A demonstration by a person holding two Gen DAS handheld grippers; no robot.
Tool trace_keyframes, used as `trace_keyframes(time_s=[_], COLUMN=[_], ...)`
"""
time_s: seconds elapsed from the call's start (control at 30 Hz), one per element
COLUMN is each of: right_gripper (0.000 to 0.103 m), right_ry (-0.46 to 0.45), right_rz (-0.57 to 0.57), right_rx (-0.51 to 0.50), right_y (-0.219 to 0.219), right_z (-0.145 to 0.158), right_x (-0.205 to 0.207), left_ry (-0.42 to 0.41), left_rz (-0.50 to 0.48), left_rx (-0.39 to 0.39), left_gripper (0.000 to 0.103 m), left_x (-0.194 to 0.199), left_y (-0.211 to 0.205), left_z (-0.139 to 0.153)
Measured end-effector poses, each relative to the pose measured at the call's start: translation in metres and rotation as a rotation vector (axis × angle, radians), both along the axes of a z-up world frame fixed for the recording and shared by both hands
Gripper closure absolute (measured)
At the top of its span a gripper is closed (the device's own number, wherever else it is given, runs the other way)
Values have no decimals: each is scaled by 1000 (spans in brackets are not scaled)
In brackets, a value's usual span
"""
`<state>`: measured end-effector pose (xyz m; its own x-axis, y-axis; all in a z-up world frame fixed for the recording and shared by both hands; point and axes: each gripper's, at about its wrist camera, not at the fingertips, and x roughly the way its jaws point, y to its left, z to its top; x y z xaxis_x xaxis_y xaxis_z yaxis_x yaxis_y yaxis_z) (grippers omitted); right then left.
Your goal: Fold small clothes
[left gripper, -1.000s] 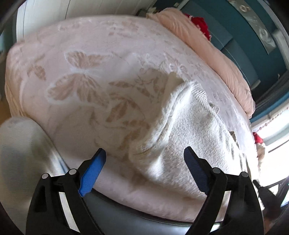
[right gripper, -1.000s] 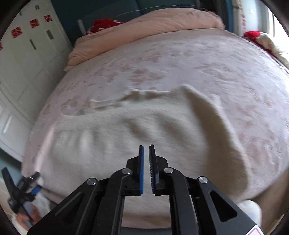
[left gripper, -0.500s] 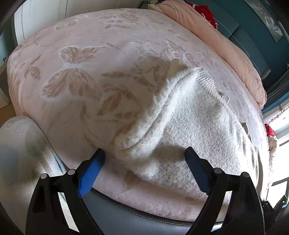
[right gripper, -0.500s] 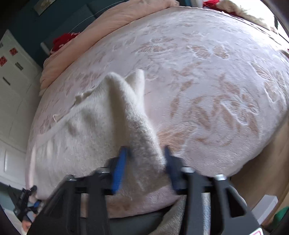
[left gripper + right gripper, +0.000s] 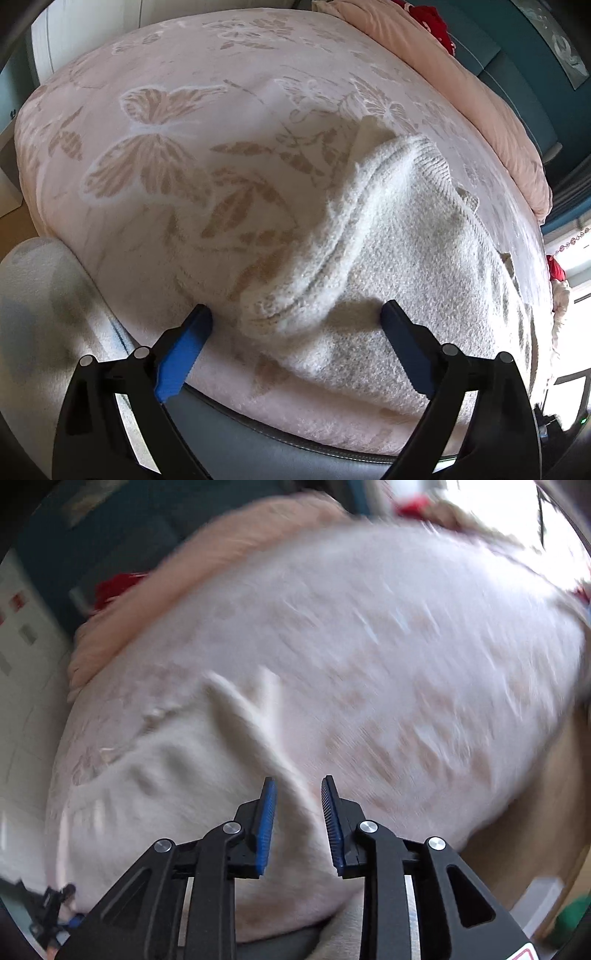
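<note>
A small cream knit garment (image 5: pixel 399 251) lies on a pink bedspread with a butterfly pattern (image 5: pixel 155 155), near the bed's front edge. My left gripper (image 5: pixel 295 332) is wide open, its blue pads either side of the garment's rolled near edge, gripping nothing. In the blurred right wrist view the garment (image 5: pixel 166 775) lies to the left with a raised fold (image 5: pixel 251 709). My right gripper (image 5: pixel 297 812) is partly open, pads astride that fold's near end, not clamped.
A pink pillow (image 5: pixel 461 92) and red items (image 5: pixel 432 22) lie at the head of the bed against a teal wall. A dark bed frame edge (image 5: pixel 277 435) runs below the left gripper. White cupboards (image 5: pixel 22 646) stand left in the right wrist view.
My right gripper went from shut to wide open, then narrowed, and its view swung fast. My left gripper stayed open and crept closer to the garment's edge.
</note>
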<state>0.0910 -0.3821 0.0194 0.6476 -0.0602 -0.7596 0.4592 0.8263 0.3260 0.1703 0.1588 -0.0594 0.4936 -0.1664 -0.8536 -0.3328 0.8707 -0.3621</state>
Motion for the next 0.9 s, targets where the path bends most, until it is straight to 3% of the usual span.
trace_keyframes(time_s=[0.13,0.23,0.33,0.47,0.57,0.77,0.8,0.87,0.9], right_gripper=[81,96,97,98,99,103,103,103,103], right_ry=[-41,6,77,138,252,269,266,257,254], right_rz=[241,407,508,551,552,519,529,540,541], right_rx=[10,37,7,-18,-24,49,45,37,38], right_y=[57,114,165,205,220,213,213,215,213], right_z=[25,16,0,-16,-46,-67,-68,-69,-69], right_x=[46,90,135,176,212,232,232,232,232], left_ry=[-2,-1,-1,-6,-10,-4,-5,-17,-36], left_rz=[-3,-9,-26,-49,-53,-27,-22,-17,-43], left_rx=[21,29,13,-18,-26,-52,-58,-46,-60], left_gripper=[7,6,6,5,5,5,8,27,59], left_x=[3,5,6,7,7,11,12,13,15], left_y=[-5,-6,-4,1,1,5,5,7,7], left_z=[-2,-3,-3,-4,-5,-5,-4,2,6])
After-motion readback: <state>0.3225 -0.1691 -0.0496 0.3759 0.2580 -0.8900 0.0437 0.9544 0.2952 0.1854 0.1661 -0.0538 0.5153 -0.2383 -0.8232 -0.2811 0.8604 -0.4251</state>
